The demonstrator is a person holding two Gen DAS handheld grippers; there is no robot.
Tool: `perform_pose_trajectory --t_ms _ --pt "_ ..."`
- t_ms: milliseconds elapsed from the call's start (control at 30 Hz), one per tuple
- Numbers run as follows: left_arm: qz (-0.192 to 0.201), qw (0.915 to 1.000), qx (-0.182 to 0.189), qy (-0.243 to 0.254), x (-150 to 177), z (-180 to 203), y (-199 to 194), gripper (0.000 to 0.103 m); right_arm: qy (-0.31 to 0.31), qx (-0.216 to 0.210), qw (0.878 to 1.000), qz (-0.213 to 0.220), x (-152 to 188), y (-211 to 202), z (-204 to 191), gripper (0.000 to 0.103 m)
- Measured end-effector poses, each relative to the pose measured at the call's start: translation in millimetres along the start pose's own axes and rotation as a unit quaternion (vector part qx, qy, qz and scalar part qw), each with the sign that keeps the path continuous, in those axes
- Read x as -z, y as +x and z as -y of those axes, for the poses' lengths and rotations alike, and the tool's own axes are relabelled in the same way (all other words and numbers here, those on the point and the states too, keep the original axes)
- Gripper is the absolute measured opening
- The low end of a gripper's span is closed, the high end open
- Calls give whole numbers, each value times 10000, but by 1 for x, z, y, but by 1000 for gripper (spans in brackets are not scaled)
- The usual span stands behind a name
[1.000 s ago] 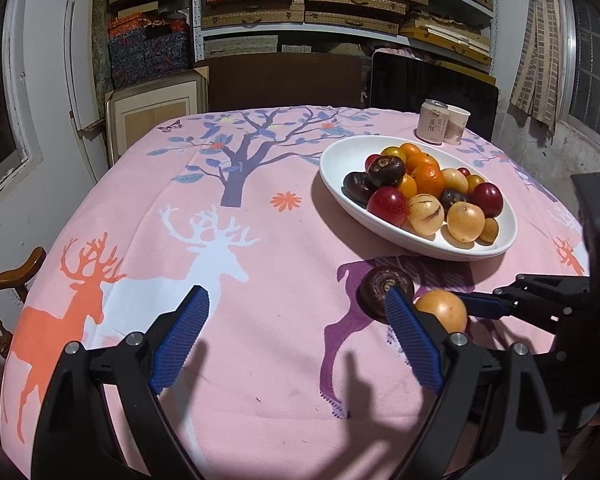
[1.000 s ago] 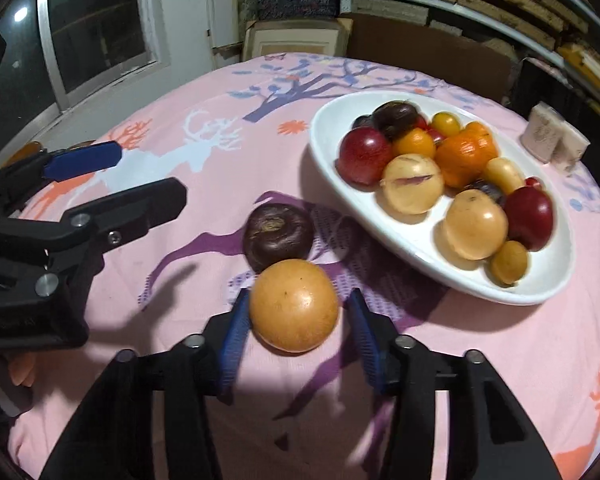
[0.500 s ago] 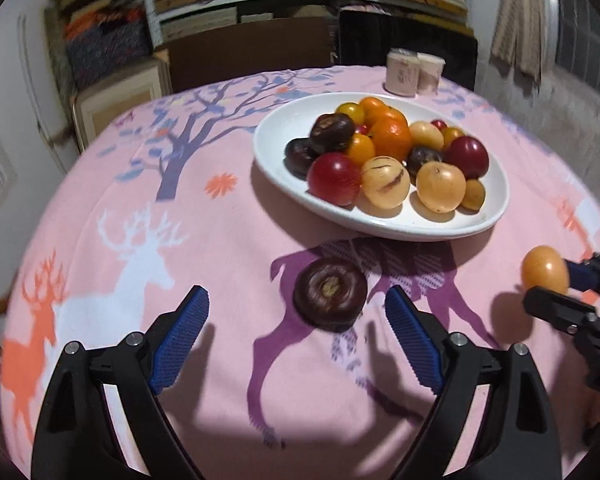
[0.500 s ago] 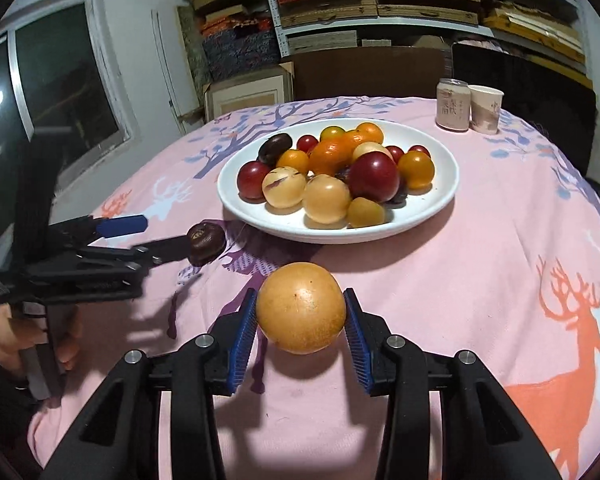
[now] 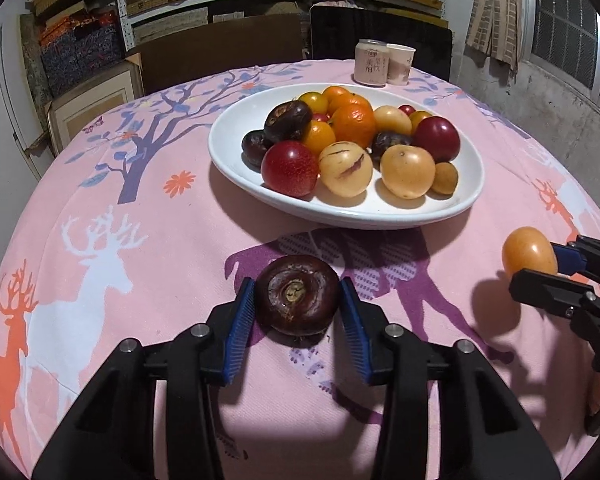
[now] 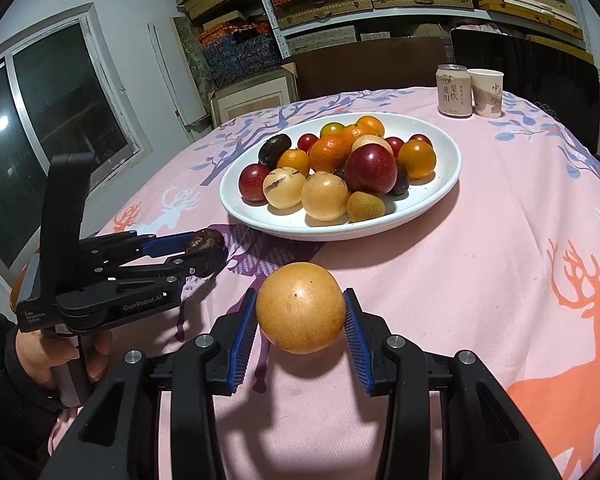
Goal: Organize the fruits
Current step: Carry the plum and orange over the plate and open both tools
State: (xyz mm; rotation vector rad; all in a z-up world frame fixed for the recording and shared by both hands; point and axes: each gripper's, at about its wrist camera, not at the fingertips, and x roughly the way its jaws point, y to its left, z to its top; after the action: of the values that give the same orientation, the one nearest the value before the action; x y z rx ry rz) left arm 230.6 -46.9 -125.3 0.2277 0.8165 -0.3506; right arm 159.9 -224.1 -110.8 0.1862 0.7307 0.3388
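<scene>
Left wrist view: left gripper (image 5: 297, 306) clenched on dark fruit (image 5: 297, 295) at tablecloth (image 5: 147, 264), right gripper (image 6: 300, 320) gripping yellow fruit (image 6: 300, 307) aloft, both short of piled white bowl (image 5: 380, 214), last two strays seemingly.

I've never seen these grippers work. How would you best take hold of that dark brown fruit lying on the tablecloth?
Across its widest middle, coming in low and level from the near side. The dark brown fruit is squat and round, lying with its stem scar facing the camera, so its curved flanks suit the pads. The left gripper already brackets it that way; whether the pads are pressing yet is hard to tell.
</scene>
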Motion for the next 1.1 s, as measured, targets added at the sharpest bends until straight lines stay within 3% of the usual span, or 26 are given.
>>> perform_pose_trajectory --t_ms 433,633,800,1067,1100 --pt "271 9995 55 161 7 14 -32 42 16 189 9996 221 -10 -14 7 43" --pt "630 9977 160 201 -42 22 -52 42 -350 553 9953 714 -61 -37 12 43" --pt "617 9974 347 -106 -89 25 -30 42 -768 770 9857 1286 -109 -44 10 42" --pt "213 9988 236 -382 -113 22 31 43 -750 620 9927 717 -142 25 31 43" --pt "220 9990 145 -352 -113 22 33 48 -771 593 9933 624 -142 32 31 43"
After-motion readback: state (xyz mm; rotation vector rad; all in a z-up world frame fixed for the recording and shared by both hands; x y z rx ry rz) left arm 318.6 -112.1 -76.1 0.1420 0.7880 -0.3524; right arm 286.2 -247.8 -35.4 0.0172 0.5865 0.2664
